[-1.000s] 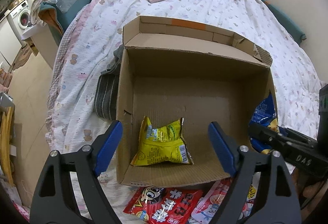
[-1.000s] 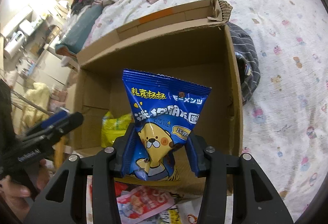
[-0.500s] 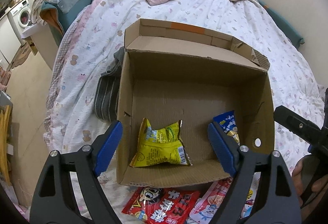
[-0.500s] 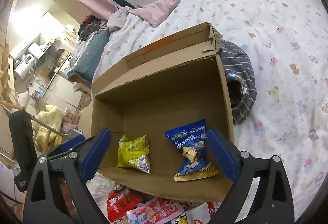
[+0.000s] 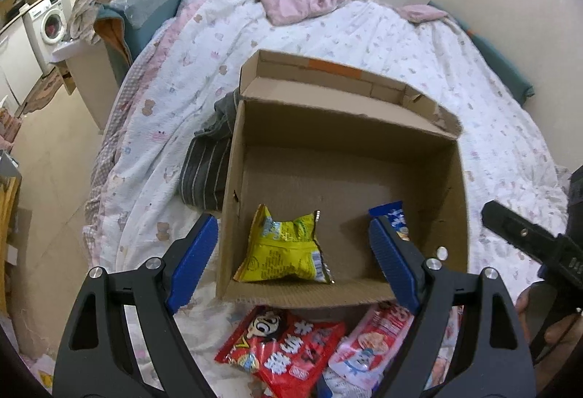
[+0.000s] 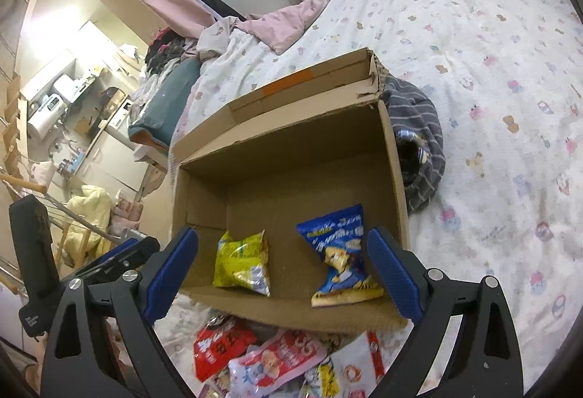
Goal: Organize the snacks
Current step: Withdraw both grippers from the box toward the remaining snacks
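left gripper [image 5: 293, 259]: spread, empty, above the near edge of the box | cardboard box [image 6: 395, 179]: on the bed [image 6: 492, 70]; 2 packets inside; yellow packet [image 6: 242, 265] left, blue packet [image 6: 340, 256] right, apart | right gripper [image 6: 282, 274]: just opened wide, nothing between its pads | loose snack packets [image 6: 277, 358]: piled before the box

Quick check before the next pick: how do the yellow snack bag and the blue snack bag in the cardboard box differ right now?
The yellow snack bag sits toward the left of the cardboard box; the blue snack bag sits toward its right wall. The yellow one lies flatter and looks squat; the blue one looks longer, standing tilted on its bottom seal. The blue bag shows a cartoon figure; the yellow one shows none here. Both are sealed, crinkled pouches near the box's front edge, apart from each other.
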Demonstrator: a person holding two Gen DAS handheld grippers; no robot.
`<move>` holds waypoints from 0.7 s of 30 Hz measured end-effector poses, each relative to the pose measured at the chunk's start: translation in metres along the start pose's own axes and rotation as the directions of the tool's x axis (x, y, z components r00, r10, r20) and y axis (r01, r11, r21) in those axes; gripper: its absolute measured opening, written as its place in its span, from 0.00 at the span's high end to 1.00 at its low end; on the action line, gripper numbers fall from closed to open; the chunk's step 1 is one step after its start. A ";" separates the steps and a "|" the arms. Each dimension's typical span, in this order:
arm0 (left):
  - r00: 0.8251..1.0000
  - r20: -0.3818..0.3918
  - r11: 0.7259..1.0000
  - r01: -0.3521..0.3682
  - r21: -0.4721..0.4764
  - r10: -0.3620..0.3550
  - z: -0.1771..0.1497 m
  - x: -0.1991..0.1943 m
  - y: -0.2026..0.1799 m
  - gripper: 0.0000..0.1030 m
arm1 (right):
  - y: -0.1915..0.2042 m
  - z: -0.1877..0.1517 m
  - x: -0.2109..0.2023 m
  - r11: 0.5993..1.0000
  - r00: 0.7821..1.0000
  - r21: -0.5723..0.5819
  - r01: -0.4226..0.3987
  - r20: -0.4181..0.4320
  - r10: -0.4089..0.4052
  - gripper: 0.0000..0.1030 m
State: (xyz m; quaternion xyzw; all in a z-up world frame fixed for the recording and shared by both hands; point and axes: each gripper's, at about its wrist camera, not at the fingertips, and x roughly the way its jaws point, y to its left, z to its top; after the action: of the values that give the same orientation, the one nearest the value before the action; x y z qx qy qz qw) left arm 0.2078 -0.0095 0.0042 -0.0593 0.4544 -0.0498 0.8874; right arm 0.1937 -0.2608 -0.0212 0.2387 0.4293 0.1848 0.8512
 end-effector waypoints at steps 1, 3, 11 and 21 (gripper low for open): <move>1.000 0.015 1.000 -0.002 0.007 0.002 -0.002 -0.007 -0.001 0.20 | 0.001 -0.002 -0.003 1.000 1.000 -0.001 0.000 -0.001 0.000 0.06; 0.999 0.036 1.000 0.000 0.013 0.000 -0.004 -0.018 -0.002 0.20 | 0.004 -0.007 -0.009 1.000 1.000 -0.013 0.003 0.001 -0.003 0.06; 0.996 0.084 0.999 0.023 -0.044 -0.019 -0.024 -0.053 0.015 0.19 | 0.011 -0.028 -0.031 0.999 1.000 -0.032 0.009 0.005 -0.008 0.06; 0.999 0.047 0.997 -0.007 -0.082 0.010 -0.058 -0.066 0.030 0.08 | 0.001 -0.057 -0.054 0.999 1.000 0.033 0.001 -0.022 -0.001 0.00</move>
State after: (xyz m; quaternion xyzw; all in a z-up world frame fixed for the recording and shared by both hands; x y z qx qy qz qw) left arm 0.1231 0.0259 0.0192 -0.0950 0.4352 -0.0259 0.8949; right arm 0.1168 -0.2739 -0.0152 0.2505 0.4418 0.1798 0.8425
